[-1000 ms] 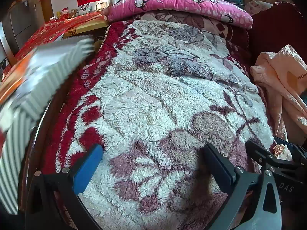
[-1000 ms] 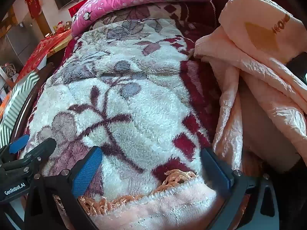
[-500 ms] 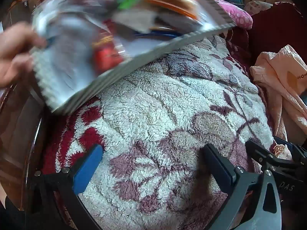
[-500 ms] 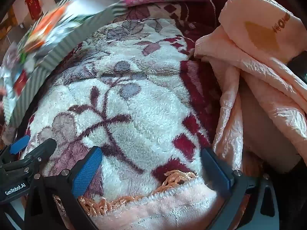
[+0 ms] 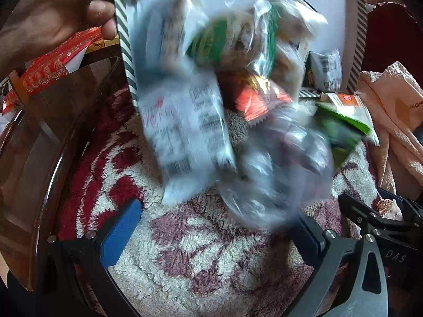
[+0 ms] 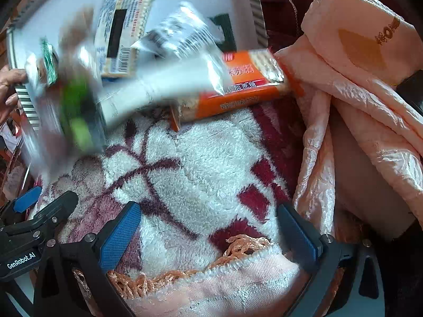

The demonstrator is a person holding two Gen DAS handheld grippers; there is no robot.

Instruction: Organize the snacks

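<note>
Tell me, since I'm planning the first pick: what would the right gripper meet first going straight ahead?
Probably the fleecy floral blanket between the open fingers of the right gripper; beyond it lies the orange cracker pack. Depth is unclear.

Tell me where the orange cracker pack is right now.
In the right wrist view, the orange cracker pack lies upper centre on the floral fleece blanket, beside the peach quilt, below the tipped striped box.
</note>
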